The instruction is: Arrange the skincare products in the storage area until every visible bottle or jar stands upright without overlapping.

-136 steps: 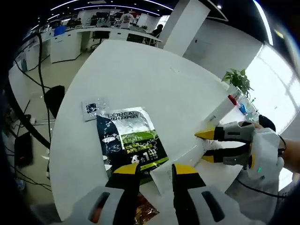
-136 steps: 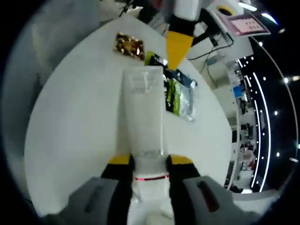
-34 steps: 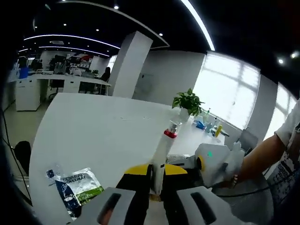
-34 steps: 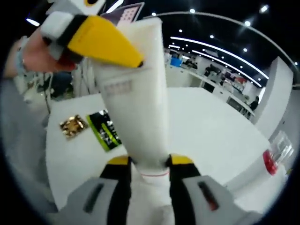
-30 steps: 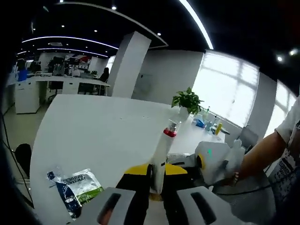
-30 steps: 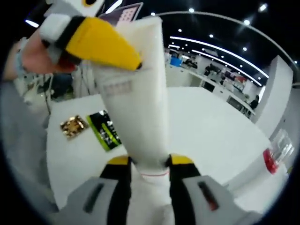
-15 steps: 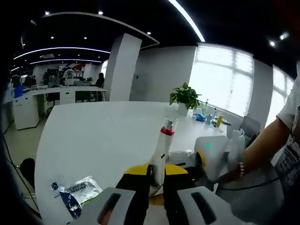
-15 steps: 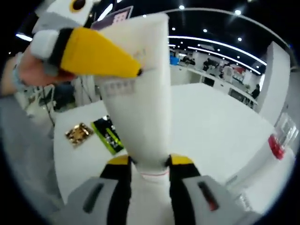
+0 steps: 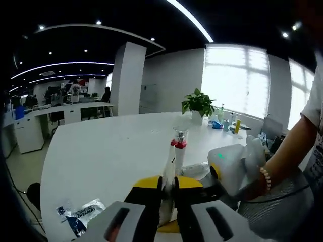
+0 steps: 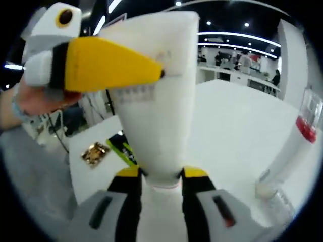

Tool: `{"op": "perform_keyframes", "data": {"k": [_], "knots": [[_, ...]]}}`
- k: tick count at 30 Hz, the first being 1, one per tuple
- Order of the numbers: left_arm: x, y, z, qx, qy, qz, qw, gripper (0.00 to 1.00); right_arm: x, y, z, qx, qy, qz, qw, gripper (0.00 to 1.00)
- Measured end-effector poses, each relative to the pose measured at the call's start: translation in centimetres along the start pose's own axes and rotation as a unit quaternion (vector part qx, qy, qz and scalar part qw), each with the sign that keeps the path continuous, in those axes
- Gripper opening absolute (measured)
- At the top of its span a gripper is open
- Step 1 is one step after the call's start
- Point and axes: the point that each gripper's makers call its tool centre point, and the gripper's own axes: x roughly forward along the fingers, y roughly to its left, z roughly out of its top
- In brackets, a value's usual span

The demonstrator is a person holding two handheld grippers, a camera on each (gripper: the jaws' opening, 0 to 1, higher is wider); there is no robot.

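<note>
Both fingers (image 9: 168,187) (image 10: 160,177) clamp my white tube (image 10: 154,111), blocking the counter (image 9: 101,151). A pump bottle (image 9: 177,151) stands behind; a sachet (image 9: 81,219) near the edge; gold packet (image 10: 97,153) blurred.

Daylight is pouring through the windows (image 9: 234,80), blowing out to glare. Ceiling strip lights (image 9: 189,19) are glowing on a dark ceiling. Right gripper view is smearing with blur; the close white tube (image 10: 156,101) is reading soft. Fisheye is bending edges.
</note>
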Motion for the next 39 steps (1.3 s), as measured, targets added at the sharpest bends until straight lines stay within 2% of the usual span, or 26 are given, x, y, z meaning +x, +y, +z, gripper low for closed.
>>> {"op": "perform_keyframes", "data": {"k": [4, 14, 20, 21, 22, 24, 25, 27, 28, 30, 32, 33, 34, 39], "knots": [[0.0, 0.2, 0.0, -0.017, -0.002, -0.001, 0.9999, 0.10, 0.0, 0.0, 0.0, -0.005, 0.002, -0.001, 1.0000, 0.28], [0.0, 0.2, -0.3, -0.021, -0.003, -0.005, 0.9998, 0.11, 0.0, 0.0, -0.1, -0.009, 0.000, -0.005, 0.9999, 0.28], [0.4, 0.4, -1.1, -0.032, 0.013, -0.005, 0.9994, 0.13, -0.1, 0.1, -0.1, -0.005, 0.021, -0.007, 0.9997, 0.29], [0.5, 0.2, -1.7, -0.035, 0.027, -0.012, 0.9989, 0.14, -0.4, 0.0, -0.2, -0.014, 0.039, -0.010, 0.9991, 0.29], [0.6, 0.2, -1.8, -0.035, 0.027, -0.011, 0.9990, 0.14, -0.6, -0.1, 0.0, -0.031, 0.041, -0.013, 0.9986, 0.31], [0.6, 0.3, -2.0, -0.034, 0.028, -0.011, 0.9989, 0.15, -1.0, 0.0, 1.0, -0.057, 0.023, -0.015, 0.9980, 0.36], [0.7, 0.3, -2.2, -0.039, 0.033, -0.012, 0.9986, 0.15, -1.3, 0.1, 1.0, -0.056, 0.031, -0.011, 0.9979, 0.38], [0.7, 0.3, -2.4, -0.044, 0.034, -0.013, 0.9983, 0.16, -2.4, -0.1, -0.2, -0.064, 0.082, -0.013, 0.9945, 0.38], [0.8, 0.3, -2.5, -0.048, 0.036, -0.013, 0.9981, 0.16, -2.8, -0.2, -0.3, -0.068, 0.089, -0.016, 0.9936, 0.37], [0.8, 0.3, -2.8, -0.050, 0.040, -0.013, 0.9978, 0.17, -4.0, -0.2, -0.6, -0.064, 0.099, -0.024, 0.9928, 0.37], [0.9, 0.4, -3.5, -0.050, 0.053, -0.012, 0.9973, 0.18, -5.1, 0.2, -1.0, -0.029, 0.118, -0.020, 0.9924, 0.37], [0.9, 0.4, -3.8, -0.046, 0.060, -0.011, 0.9971, 0.18, -5.6, 0.4, -1.0, -0.010, 0.121, -0.020, 0.9924, 0.38], [1.0, 0.4, -4.1, -0.044, 0.064, -0.009, 0.9970, 0.18, -6.3, 0.4, -0.7, -0.008, 0.117, -0.026, 0.9927, 0.38], [1.3, 0.3, -4.7, -0.048, 0.070, -0.004, 0.9964, 0.20, -8.2, 0.3, -0.5, -0.049, 0.085, -0.063, 0.9932, 0.34]]}}
